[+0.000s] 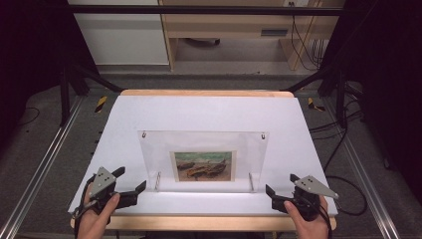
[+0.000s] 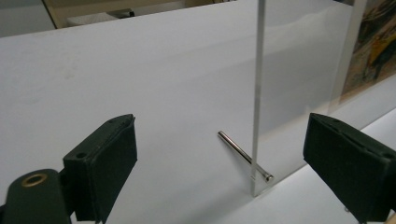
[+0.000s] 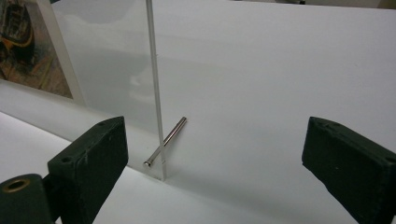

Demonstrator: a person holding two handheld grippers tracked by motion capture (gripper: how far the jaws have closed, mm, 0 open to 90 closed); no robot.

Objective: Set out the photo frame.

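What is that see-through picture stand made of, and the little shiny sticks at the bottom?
The picture stand looks like clear acrylic, perhaps glass: you see the white table right through it, and its cut edge is glossy and pale. The sticks look like polished metal, silvery with a bright glint and a small flat head.

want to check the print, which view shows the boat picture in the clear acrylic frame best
The high view: the whole boat picture faces the camera inside the upright clear acrylic frame. The left gripper view catches a strip of it at the right edge, and the right gripper view a corner at an angle.
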